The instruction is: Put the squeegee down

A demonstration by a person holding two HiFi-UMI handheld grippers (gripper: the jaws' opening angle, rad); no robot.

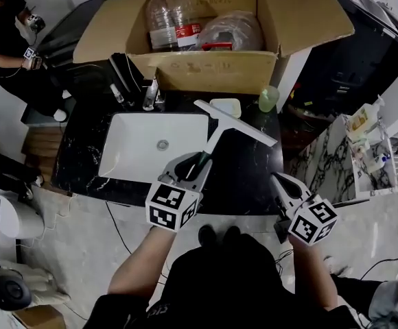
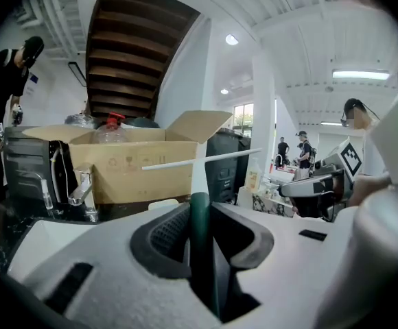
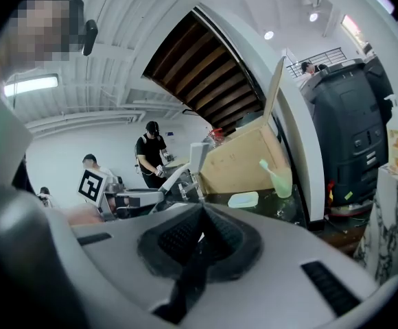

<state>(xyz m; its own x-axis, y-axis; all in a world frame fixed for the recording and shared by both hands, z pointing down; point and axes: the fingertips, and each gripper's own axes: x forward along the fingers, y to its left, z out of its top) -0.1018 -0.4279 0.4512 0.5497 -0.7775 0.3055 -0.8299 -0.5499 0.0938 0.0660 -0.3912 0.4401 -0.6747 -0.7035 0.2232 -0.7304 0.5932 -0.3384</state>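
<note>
**Item 1.** White-bladed squeegee with dark green handle [image 1: 235, 123]. The left hand-held gripper [image 1: 192, 170] is clamped on the handle. The blade points forward, raised over the black marble table [image 1: 250, 177], just right of the white rectangular sink [image 1: 134, 149]. It is not yet set down. The grip on the handle keeps the blade free, probably so it can be lowered flat onto the bare stretch below.

**Item 2.** Right hand-held gripper [image 1: 281, 182]. Its jaws are closed together with nothing between them. It is held aside, apparently to stay clear.

**Item 3.** Pale soap dish [image 1: 225, 105] and translucent green cup [image 1: 268, 99], beyond the blade. Both are obstacles to avoid.
</note>
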